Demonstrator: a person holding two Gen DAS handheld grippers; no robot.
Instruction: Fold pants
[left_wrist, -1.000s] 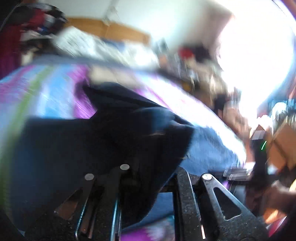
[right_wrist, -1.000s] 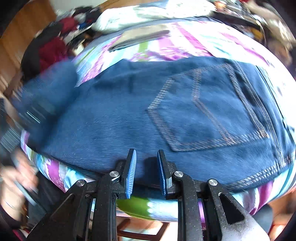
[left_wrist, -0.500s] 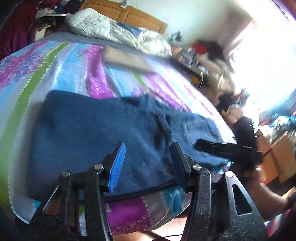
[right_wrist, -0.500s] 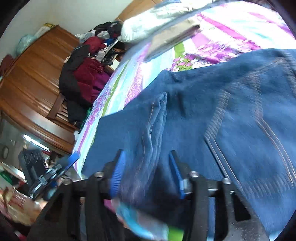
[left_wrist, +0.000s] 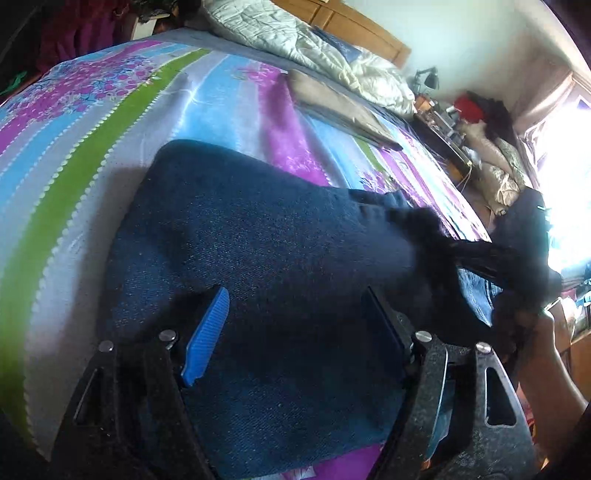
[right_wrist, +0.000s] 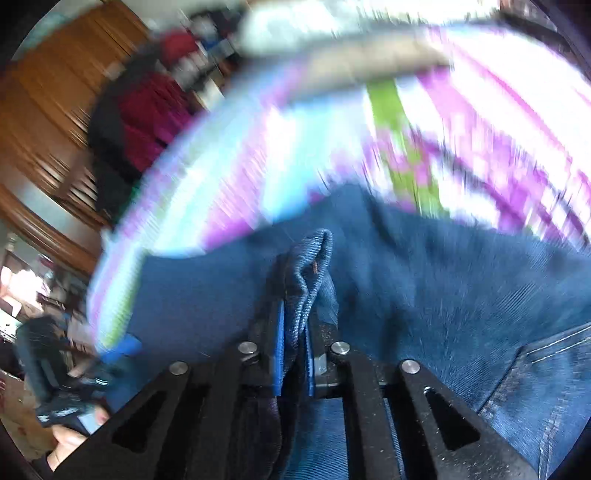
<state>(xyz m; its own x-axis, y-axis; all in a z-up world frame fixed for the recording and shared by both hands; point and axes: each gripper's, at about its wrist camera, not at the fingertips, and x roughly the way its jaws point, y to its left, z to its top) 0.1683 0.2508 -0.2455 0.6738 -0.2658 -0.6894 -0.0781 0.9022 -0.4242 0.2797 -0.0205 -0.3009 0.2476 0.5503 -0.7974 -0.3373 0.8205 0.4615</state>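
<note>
Right wrist view shows the right gripper (right_wrist: 295, 354) pinching a bunched ridge of the pants (right_wrist: 424, 295), its jaws pressed together on a doubled edge of denim that stands up at 12 o'clock from the tips; gathering two layers at once looks like the way to carry that edge over as one fold. The picture is smeared with motion, so how high the cloth hangs I cannot tell. A back pocket with pale stitching lies at 4 o'clock.

In the left wrist view the left gripper (left_wrist: 295, 325) is spread wide and empty, its blue pad (left_wrist: 208, 332) just over the dark denim, which lies mostly flat on the striped bedsheet (left_wrist: 92, 122) near the bed's edge. Held low and open like this, it seems ready to pin or smooth the layer underneath. At 3 o'clock the other tool draws the cloth up into a dark peak. A folded tan cloth (left_wrist: 340, 107) and a pale quilt (left_wrist: 306, 40) lie well apart at 1 o'clock
</note>
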